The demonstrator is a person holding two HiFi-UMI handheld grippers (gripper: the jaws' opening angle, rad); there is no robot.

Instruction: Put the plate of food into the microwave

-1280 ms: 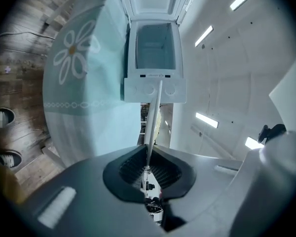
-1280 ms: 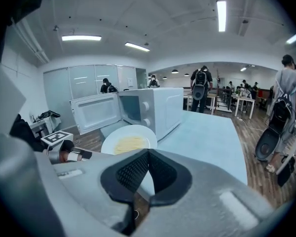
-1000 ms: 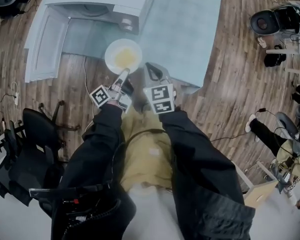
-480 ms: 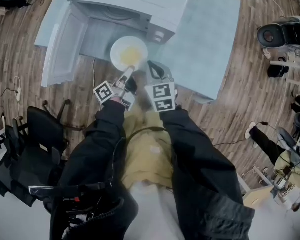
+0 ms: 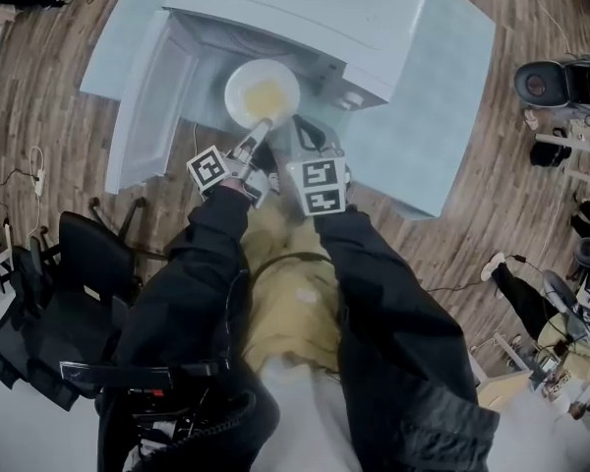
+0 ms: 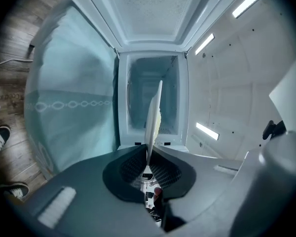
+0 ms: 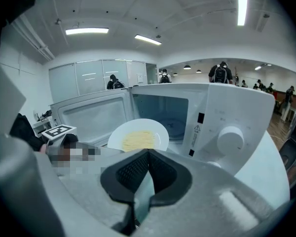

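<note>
Wooden plank flooring (image 5: 39, 96) is spreading under the whole scene. A black office chair (image 5: 49, 293) is standing at the person's left, and two dark shoes (image 6: 0, 137) are showing at the edge of the left gripper view.

Two dark sleeves are reaching forward, each carrying one gripper with one marker cube. The cubes are showing black-and-white square codes and no readable words.

The left gripper (image 5: 261, 131) is clamping its jaws on the near rim of the single white plate (image 5: 263, 93). It is gripping the plate edge-on (image 6: 153, 117) between its ribbed pads. One heap of pale yellow food (image 5: 267, 96) is lying in the plate's middle.

The right gripper (image 5: 300, 126) is hovering just beside the plate, not touching it. Its jaws (image 7: 148, 152) are pressing together with nothing between them.

The plate is hanging at the mouth of the one white microwave (image 5: 305, 8), which is sitting on a pale blue table (image 5: 442, 116). The microwave's door (image 5: 152, 106) is standing wide open on the left. I cannot tell whether the plate's far edge is already crossing the threshold.

One round dial (image 7: 230, 139) is showing on the control panel. Beside it is a small label with a warning triangle (image 7: 197, 130), its print too small to read. No brand name is legible.

Farther off, several people are standing under strip ceiling lights.
</note>
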